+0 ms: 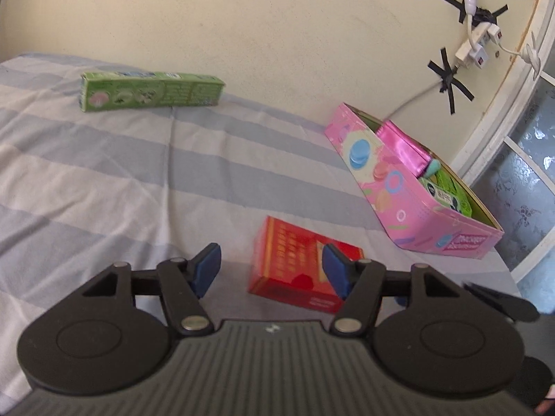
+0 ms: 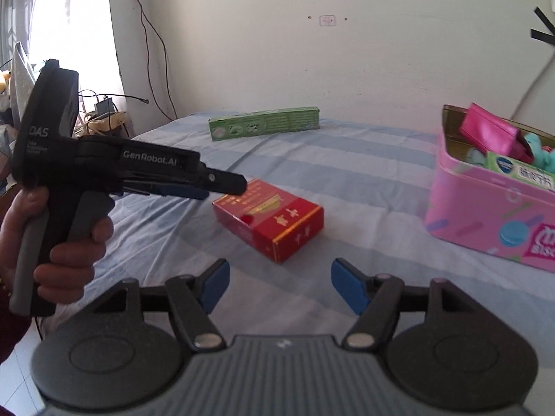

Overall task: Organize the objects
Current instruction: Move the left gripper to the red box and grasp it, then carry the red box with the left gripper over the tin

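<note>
The green carton (image 1: 149, 91) lies far back on the striped bed (image 1: 104, 173), near the wall. The red box (image 1: 298, 267) lies flat near the middle, with the left tongs (image 1: 272, 270) wide open and empty just above its near end. The pink tin (image 1: 409, 187) stands at the right and holds a magenta pouch (image 1: 402, 145).

The right wrist view alone shows the left hand (image 2: 59, 228) gripping the handle. The right tongs (image 2: 280, 286) are wide open, empty, short of the red box.
</note>
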`<state>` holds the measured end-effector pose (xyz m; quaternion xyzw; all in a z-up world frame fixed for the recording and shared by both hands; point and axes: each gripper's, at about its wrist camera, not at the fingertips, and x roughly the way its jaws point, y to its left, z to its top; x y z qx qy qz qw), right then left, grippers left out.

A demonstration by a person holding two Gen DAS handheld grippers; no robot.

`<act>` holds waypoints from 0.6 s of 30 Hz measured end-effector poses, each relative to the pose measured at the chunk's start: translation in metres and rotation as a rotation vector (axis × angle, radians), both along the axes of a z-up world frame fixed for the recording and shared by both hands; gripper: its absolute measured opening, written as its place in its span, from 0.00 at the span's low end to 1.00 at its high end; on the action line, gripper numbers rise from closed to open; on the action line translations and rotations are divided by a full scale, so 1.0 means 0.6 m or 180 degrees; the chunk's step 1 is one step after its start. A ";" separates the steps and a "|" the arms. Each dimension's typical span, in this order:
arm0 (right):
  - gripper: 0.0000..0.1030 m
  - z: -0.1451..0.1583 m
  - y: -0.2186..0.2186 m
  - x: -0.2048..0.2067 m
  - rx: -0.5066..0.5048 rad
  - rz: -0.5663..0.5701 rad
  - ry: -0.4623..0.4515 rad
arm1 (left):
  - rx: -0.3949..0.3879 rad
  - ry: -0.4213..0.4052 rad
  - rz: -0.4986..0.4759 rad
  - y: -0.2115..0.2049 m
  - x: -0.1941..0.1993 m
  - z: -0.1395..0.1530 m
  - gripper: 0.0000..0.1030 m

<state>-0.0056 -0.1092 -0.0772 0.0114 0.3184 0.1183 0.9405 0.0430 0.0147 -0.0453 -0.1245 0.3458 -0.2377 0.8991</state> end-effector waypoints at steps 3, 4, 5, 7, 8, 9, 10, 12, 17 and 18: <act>0.65 -0.012 0.015 0.032 -0.0099 0.0036 0.0041 | 0.0152 -0.0054 -0.0104 -0.028 -0.005 -0.006 0.51; 0.62 -0.022 0.020 0.048 -0.0103 0.0053 0.0075 | 0.0191 -0.0069 -0.0086 -0.031 -0.008 -0.003 0.51; 0.59 -0.030 0.024 0.060 -0.0081 0.0077 0.0098 | 0.0229 -0.0069 -0.0061 -0.030 -0.012 0.003 0.50; 0.53 -0.026 0.038 0.068 -0.0206 -0.0050 0.0013 | 0.0242 -0.0209 0.0022 -0.016 -0.029 0.025 0.50; 0.53 -0.017 0.041 0.069 -0.0131 -0.0044 0.0019 | 0.0230 -0.0277 0.0048 -0.006 -0.040 0.036 0.49; 0.52 -0.008 0.042 0.064 -0.0026 -0.0029 -0.0023 | 0.0215 -0.0354 0.0086 0.004 -0.052 0.047 0.48; 0.52 0.003 0.045 0.058 0.0023 0.0011 -0.0086 | 0.0190 -0.0404 0.0145 0.014 -0.065 0.055 0.48; 0.51 0.021 0.059 0.043 0.0020 0.0126 -0.0222 | 0.0152 -0.0496 0.0317 0.031 -0.092 0.069 0.48; 0.50 0.059 0.112 0.021 -0.0039 0.0370 -0.0489 | 0.0155 -0.0750 0.0621 0.054 -0.134 0.100 0.48; 0.50 0.065 0.122 0.015 -0.0106 0.0393 -0.0556 | 0.0102 -0.0777 0.0621 0.056 -0.137 0.107 0.48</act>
